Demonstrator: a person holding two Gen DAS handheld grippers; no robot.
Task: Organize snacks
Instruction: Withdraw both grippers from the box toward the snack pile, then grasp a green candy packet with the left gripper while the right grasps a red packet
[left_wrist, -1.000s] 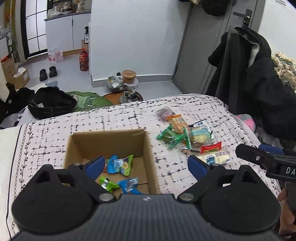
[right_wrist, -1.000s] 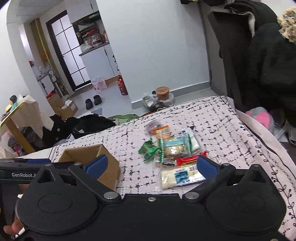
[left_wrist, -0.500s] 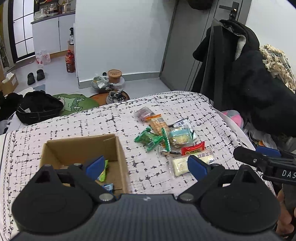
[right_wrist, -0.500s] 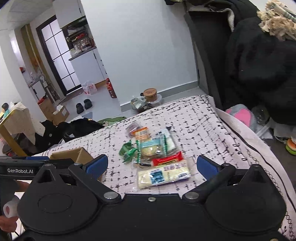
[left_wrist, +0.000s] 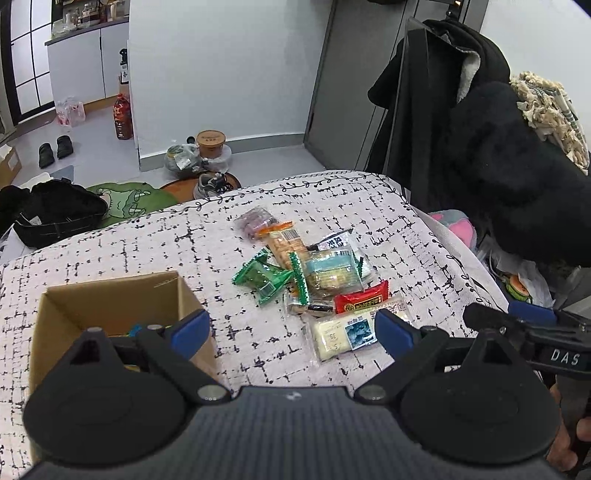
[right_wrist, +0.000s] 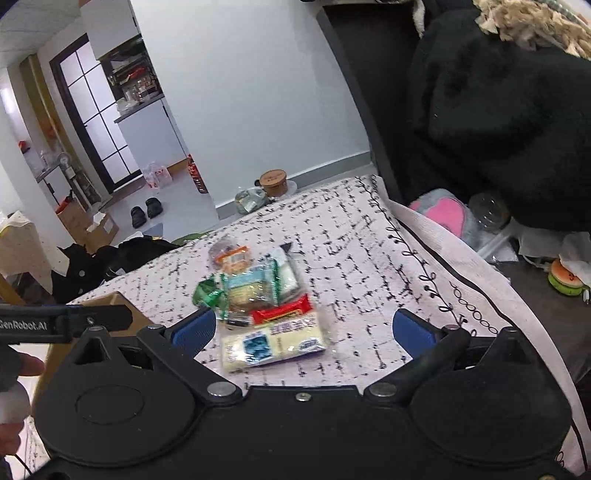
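A pile of snacks (left_wrist: 314, 273) lies on the patterned bed (left_wrist: 369, 206), right of the cardboard box (left_wrist: 110, 306). The left claw (left_wrist: 291, 332) and right claw (right_wrist: 301, 332) hover near it, both wide open and empty.

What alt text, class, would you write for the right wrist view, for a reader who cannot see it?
The open right gripper hovers over a pile of wrapped snacks on a patterned cloth, nearest a pale packet with a red packet behind it. A cardboard box sits at left.

box (left_wrist: 110, 302) contents mostly hidden, snack pile (right_wrist: 266, 295) blurred
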